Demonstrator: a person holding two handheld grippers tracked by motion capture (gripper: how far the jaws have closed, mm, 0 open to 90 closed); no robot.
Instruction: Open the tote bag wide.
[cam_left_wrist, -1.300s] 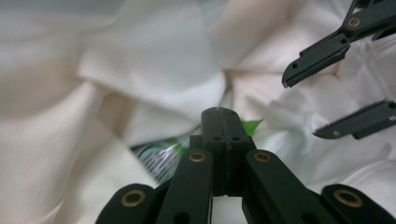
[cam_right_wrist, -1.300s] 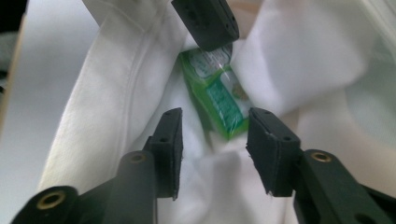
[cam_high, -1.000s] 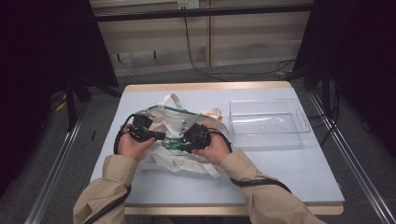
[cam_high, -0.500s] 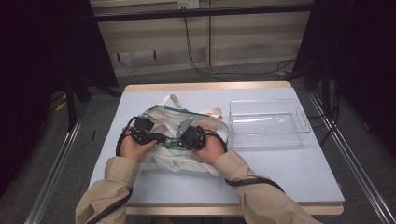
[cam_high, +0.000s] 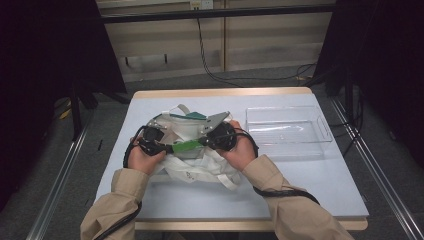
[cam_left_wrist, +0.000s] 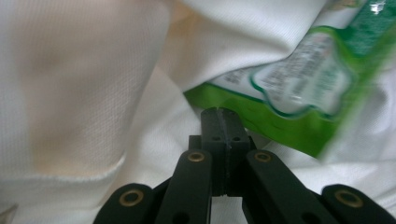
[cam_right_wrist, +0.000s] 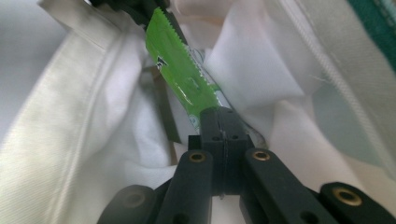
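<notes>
Since a second ago, the green packet (cam_high: 186, 146) has come up out of the white cloth bag (cam_high: 197, 167) and now stretches between the 2 tools above the bag's folds. The right gripper (cam_high: 204, 141) has risen and pinches one end of the packet with its jaws pressed together; they have just been closing. The left gripper (cam_high: 166, 147) clamps the other end, jaws flat together. Beside the bag, to the right, stands a clear plastic tray (cam_high: 320, 126) on the table (cam_high: 310, 185). The packet's print is blurred and unreadable; the bag's inside is hidden by folds.
</notes>
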